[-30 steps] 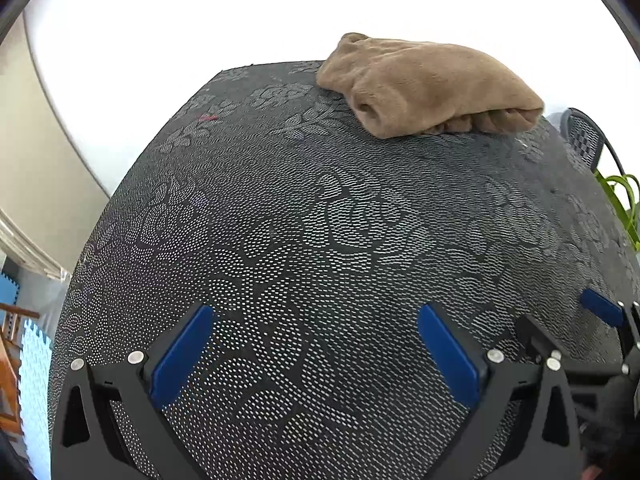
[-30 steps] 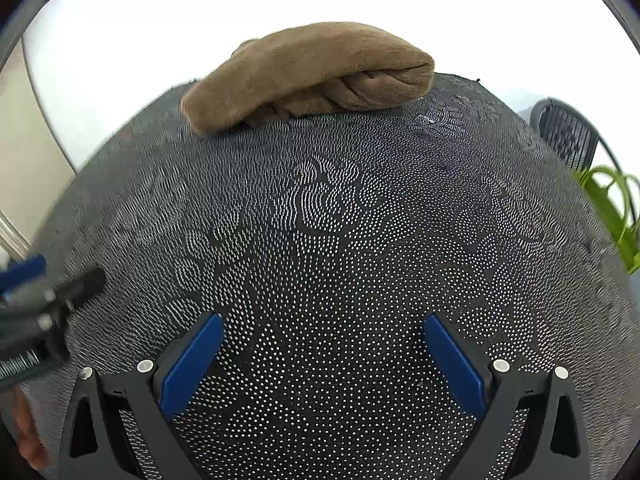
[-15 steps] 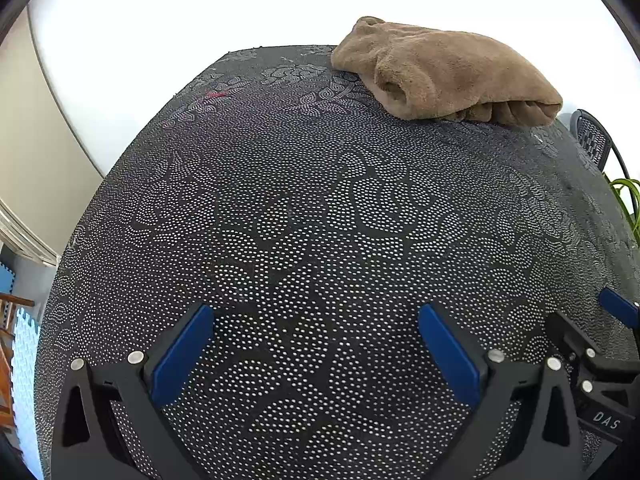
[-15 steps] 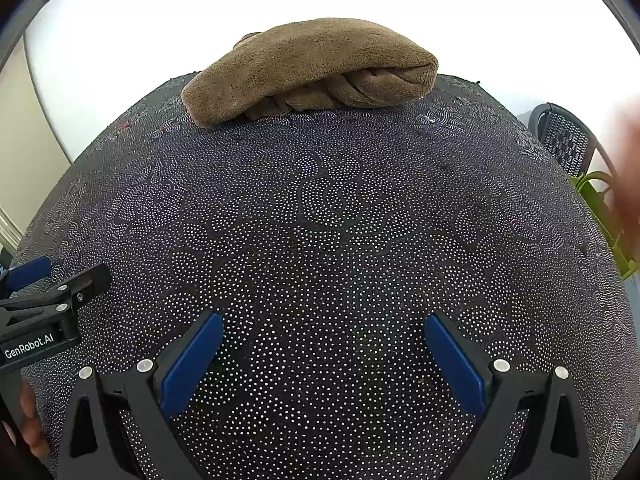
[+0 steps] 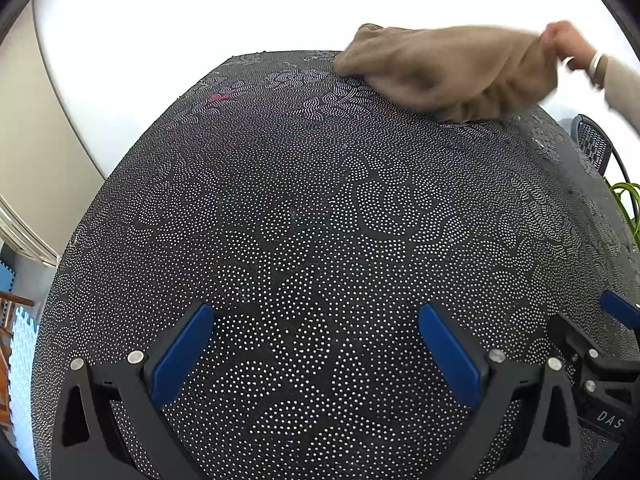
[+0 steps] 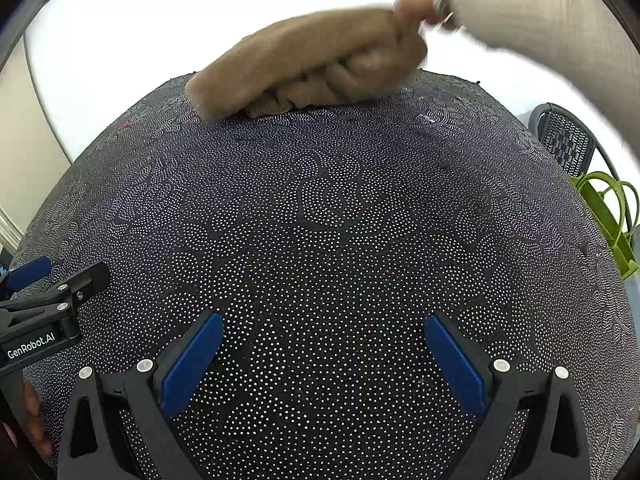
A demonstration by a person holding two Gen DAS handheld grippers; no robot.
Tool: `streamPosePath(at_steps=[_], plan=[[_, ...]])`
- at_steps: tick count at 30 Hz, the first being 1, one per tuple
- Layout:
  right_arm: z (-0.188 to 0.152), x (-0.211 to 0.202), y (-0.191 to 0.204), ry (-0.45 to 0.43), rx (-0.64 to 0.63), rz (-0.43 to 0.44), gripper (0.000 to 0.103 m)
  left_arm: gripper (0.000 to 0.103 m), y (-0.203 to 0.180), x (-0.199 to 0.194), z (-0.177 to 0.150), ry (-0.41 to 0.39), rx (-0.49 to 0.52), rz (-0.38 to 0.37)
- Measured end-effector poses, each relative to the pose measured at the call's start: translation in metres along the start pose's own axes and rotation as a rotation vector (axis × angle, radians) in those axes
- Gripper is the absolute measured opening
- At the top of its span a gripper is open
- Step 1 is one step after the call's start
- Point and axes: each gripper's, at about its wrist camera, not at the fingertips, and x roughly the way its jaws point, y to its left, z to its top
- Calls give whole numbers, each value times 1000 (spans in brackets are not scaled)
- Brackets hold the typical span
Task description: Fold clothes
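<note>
Left wrist view: brown garment [image 5: 444, 76], bundled at the desk's [image 5: 304, 216] far edge, is being gripped by a bare hand [image 5: 568, 46]. Left gripper [image 5: 316, 354] and right gripper [image 6: 326, 358] are being held wide-jawed, empty, well apart from it. Folding is being judged finished.

Motion-blurred brown garment [image 5: 448, 76] and hand [image 5: 568, 46]

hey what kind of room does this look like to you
Probably a home or small indoor workspace, though little shows. A table with a dark dotted cloth holds a folded brown garment, which a bare hand is gripping. Beside the table stand a mesh chair and a green plant.
</note>
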Motion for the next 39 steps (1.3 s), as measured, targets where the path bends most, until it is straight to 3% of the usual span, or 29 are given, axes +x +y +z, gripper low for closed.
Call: streamPosePath(at_steps=[39], plan=[[2,0,0,1,1,1,102,103,-1,-5,-2,2,-5,-3]])
